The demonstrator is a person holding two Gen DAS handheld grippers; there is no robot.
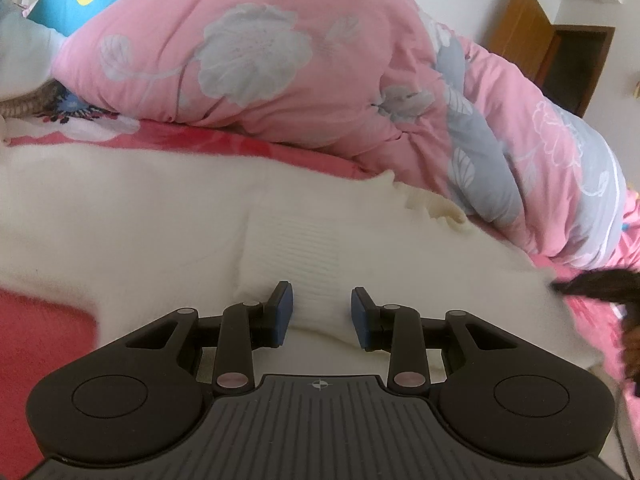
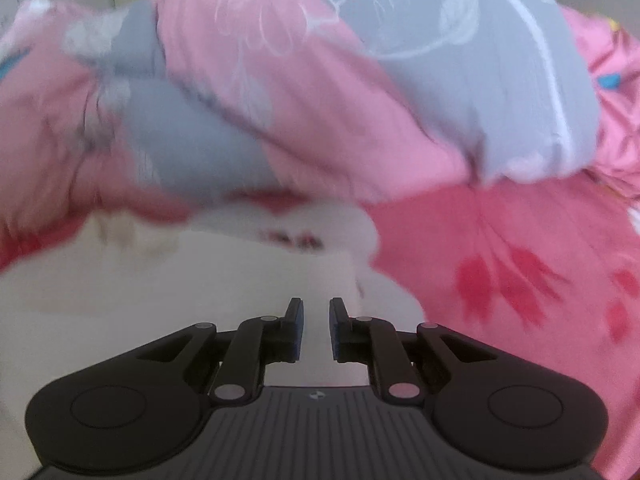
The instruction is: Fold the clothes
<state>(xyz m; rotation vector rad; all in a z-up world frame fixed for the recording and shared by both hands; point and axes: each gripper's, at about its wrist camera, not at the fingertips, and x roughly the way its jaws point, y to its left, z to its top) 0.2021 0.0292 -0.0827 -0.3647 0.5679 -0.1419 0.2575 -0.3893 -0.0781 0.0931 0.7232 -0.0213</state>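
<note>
A fluffy white sweater [image 1: 160,220] lies spread across the bed, its ribbed sleeve [image 1: 296,248] folded over the body toward me. My left gripper [image 1: 322,296] hovers just above that sleeve, open, with nothing between its blue pads. In the right wrist view the same white sweater [image 2: 180,280] shows blurred under my right gripper [image 2: 316,308]. The right jaws stand a little apart with nothing between them. The sweater's scalloped hem [image 1: 432,204] lies at the far right edge.
A bulky pink and grey floral quilt [image 1: 320,80] is heaped along the far side of the bed. A red-pink printed bedsheet [image 2: 520,260] shows around the sweater. A wooden door [image 1: 532,36] stands at the back right. A dark object [image 1: 600,284] pokes in at the right edge.
</note>
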